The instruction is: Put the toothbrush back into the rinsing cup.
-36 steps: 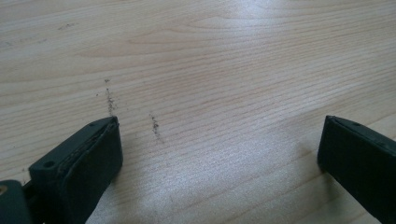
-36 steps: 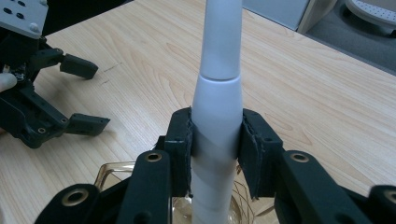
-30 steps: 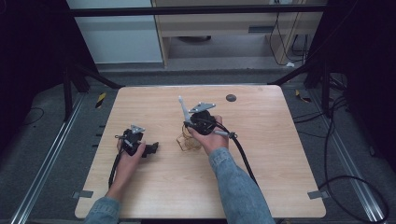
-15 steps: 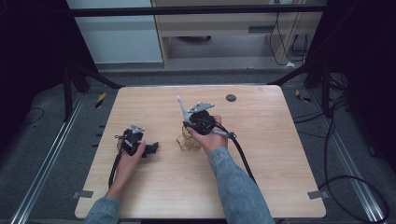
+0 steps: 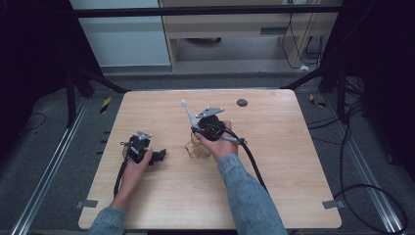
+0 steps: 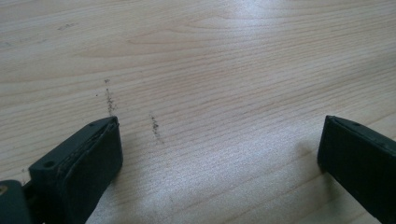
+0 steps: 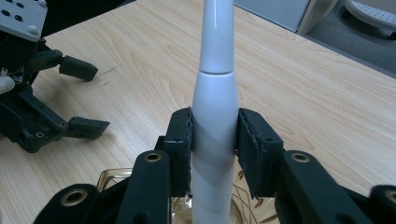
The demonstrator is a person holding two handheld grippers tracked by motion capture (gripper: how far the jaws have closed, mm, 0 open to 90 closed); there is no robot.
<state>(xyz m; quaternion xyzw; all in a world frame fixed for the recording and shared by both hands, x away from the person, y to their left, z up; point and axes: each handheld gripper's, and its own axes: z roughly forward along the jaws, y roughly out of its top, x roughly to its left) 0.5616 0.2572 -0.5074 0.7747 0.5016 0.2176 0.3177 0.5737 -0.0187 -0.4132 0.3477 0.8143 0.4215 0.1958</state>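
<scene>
The white toothbrush (image 7: 214, 116) stands almost straight up near the middle of the tabletop (image 5: 293, 161). The right gripper (image 7: 214, 149) squeezes it tight between its jaws, over a gold wire holder (image 5: 195, 148). It has hardly moved in the last second, so it looks like it is just being lifted out or set in. The left gripper (image 5: 155, 156) rests wide open, toward the left edge, holding nothing.

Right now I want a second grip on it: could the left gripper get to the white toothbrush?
Probably yes: the left gripper is open, with bare table between it and the white toothbrush held by the right gripper.
</scene>
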